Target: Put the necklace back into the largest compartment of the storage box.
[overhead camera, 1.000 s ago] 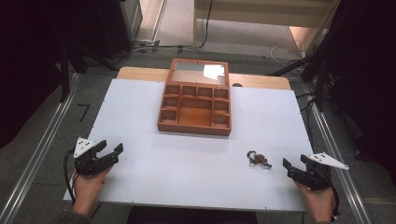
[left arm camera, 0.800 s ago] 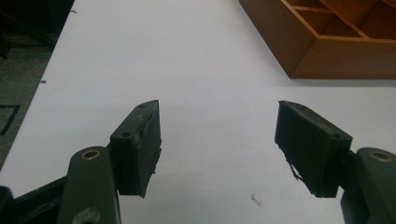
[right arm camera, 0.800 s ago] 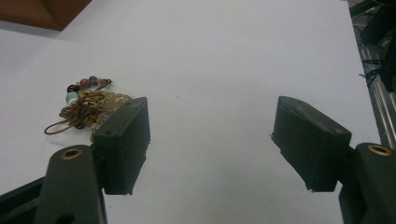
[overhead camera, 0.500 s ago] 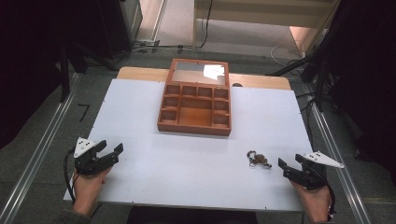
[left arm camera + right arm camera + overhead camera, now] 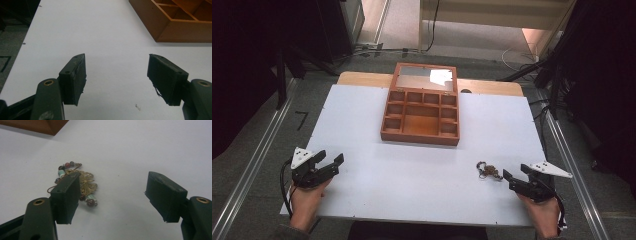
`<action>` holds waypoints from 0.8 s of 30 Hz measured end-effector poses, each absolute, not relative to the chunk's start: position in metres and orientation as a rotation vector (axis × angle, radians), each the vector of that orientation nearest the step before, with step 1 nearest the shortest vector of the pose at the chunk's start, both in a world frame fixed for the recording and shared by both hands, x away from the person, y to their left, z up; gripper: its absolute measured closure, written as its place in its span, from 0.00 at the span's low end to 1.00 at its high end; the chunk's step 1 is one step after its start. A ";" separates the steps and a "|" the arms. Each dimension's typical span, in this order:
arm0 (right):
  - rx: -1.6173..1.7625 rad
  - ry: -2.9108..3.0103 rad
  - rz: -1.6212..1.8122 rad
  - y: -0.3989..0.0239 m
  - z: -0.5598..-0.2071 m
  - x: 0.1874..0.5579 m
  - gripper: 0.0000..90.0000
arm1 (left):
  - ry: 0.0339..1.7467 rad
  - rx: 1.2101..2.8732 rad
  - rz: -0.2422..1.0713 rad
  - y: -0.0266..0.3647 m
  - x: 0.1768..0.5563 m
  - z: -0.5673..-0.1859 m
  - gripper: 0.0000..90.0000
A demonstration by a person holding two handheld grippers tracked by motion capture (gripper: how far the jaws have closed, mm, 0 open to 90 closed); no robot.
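A small beaded piece of jewellery with a gold filigree part lies on the white table, front right. In the right gripper view the jewellery sits just beyond the left jaw, partly hidden by it. My right gripper is open, a short way right of the jewellery, nothing between its jaws. A wooden box with several empty compartments and a raised lid stands at mid-table. My left gripper is open at the front left, over bare table.
The box's near corner shows at the upper right of the left gripper view. Metal rails run along both sides of the table on the floor. Cables lie on the floor behind the table.
My right gripper has shifted left, closer to the jewellery. The left gripper has stayed where it was.
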State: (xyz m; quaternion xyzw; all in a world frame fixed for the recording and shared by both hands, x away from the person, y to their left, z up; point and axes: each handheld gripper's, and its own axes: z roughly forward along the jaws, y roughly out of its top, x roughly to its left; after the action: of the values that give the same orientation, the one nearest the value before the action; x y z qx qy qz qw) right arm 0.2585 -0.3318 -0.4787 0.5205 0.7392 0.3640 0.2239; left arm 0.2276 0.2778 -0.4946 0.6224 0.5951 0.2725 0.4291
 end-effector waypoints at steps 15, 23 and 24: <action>1.389 2.108 1.001 -0.314 -0.484 0.263 0.29 | 1.484 1.554 0.677 0.278 0.228 -0.495 0.35; 1.368 2.141 0.980 -0.307 -0.489 0.266 0.29 | 1.486 1.554 0.676 0.278 0.228 -0.495 0.35; 1.361 2.144 0.979 -0.307 -0.489 0.266 0.29 | 1.486 1.554 0.676 0.278 0.228 -0.495 0.35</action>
State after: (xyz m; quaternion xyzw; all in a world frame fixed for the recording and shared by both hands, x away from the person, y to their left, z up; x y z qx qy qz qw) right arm 0.2660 -0.3066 -0.4891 0.4891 0.7704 0.3519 0.2082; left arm 0.2277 0.2780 -0.4948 0.6227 0.5954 0.2710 0.4293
